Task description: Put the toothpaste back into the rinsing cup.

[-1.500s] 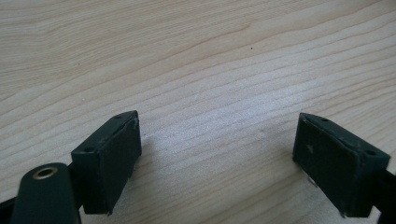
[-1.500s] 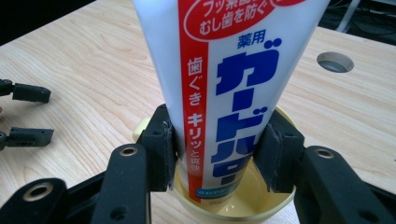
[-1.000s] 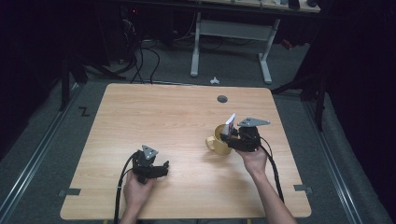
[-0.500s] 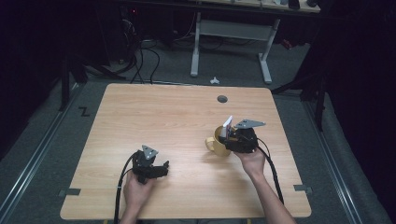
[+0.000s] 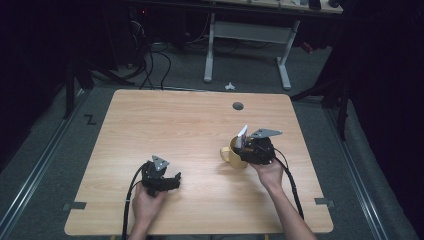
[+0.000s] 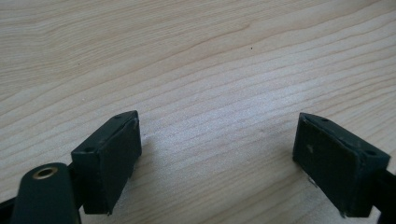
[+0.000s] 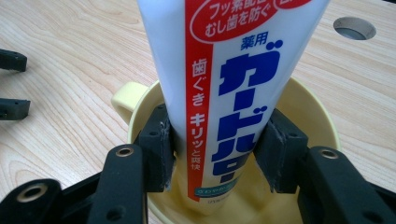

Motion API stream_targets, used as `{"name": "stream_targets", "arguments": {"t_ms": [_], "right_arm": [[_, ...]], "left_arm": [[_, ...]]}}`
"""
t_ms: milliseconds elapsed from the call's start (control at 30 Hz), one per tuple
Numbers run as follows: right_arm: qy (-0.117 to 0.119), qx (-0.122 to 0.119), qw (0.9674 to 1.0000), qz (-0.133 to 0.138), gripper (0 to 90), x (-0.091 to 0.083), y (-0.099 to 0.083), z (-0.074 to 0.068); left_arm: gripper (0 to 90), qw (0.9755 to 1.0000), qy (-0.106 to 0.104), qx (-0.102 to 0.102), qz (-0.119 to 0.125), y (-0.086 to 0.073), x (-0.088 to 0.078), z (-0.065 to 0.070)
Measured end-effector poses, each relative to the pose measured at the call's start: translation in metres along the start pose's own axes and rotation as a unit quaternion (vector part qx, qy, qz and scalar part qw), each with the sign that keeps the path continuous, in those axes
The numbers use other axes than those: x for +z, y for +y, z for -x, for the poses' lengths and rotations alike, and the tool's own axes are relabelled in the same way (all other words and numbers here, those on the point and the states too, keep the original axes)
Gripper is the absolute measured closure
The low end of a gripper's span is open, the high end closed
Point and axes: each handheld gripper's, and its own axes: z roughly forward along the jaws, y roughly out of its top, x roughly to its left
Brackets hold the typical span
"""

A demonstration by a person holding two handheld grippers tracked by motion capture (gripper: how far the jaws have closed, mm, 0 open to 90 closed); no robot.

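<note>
Right tool (image 7: 212, 154) easing apart, pads barely touching tube (image 7: 224, 93), now standing in mug (image 7: 303, 112): release underway. Left tool (image 6: 217, 154) apart, empty.

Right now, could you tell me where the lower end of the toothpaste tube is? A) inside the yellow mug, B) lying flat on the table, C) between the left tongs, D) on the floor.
A: in the right gripper view the toothpaste tube stands with its lower end down inside the yellow mug, between the jaws of the right tongs.
</note>
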Motion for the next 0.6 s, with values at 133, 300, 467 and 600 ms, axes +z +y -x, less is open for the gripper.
{"name": "stream_targets", "arguments": {"t_ms": [133, 300, 467, 600], "right_arm": [[-0.001, -0.002, 1.0, -0.001, 51.3, 0.0002, 0.0001, -0.0001], [-0.002, -0.002, 1.0, -0.001, 49.8, 0.0006, 0.0, 0.0003], [-0.01, -0.002, 0.9999, -0.004, 46.9, 0.0014, 0.001, -0.0011], [-0.012, 0.001, 0.9999, -0.003, 44.7, 0.0011, 0.0014, -0.0016]], "left_arm": [[15.7, 1.0, 0.0, 0.0, 0.0, 0.0, 0.0, 0.0], [15.7, 1.0, 0.0, 0.0, 0.0, 0.0, 0.0, 0.0], [15.7, 1.0, 0.0, 0.0, 0.0, 0.0, 0.0, 0.0], [15.7, 1.0, 0.0, 0.0, 0.0, 0.0, 0.0, 0.0]]}}
